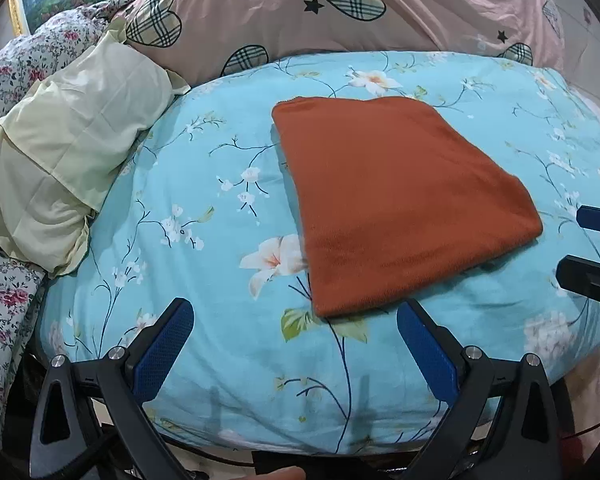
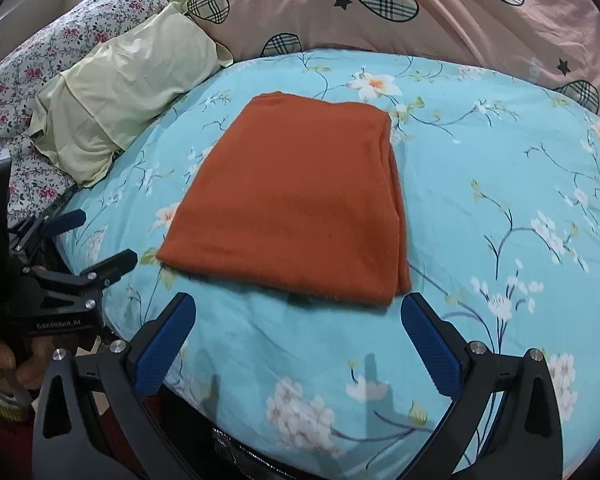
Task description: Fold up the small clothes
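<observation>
Item: one rust-orange garment (image 1: pixel 396 204), folded flat into a four-sided packet, lying on a turquoise floral bedsheet (image 1: pixel 228 360) near the middle of the bed. Its long axis ran from the near edge of the bed away toward the pillows; the far end looked narrower than the near end in the right wrist view. In that view the stacked layer edges showed along its right side (image 2: pixel 396 216), while the left side read as a smooth edge. The near short edge lay just beyond both grippers' fingertips, touching neither.

Left gripper (image 1: pixel 296 316): jaws spread wide, blue pads bare, nothing between them, held low over the sheet at the garment's near left corner. It also showed at the left edge of the right wrist view (image 2: pixel 96 240), with a hand (image 2: pixel 8 364) on its grip.

Right gripper (image 2: pixel 298 312): jaws likewise wide apart and empty, facing the garment's near edge.

Surroundings: a pale yellow pillow (image 1: pixel 64 160) to the left of the garment, well apart from it; a pink duvet with plaid hearts (image 1: pixel 340 12) behind; a floral-print quilt (image 1: pixel 16 64) at the far left.
</observation>
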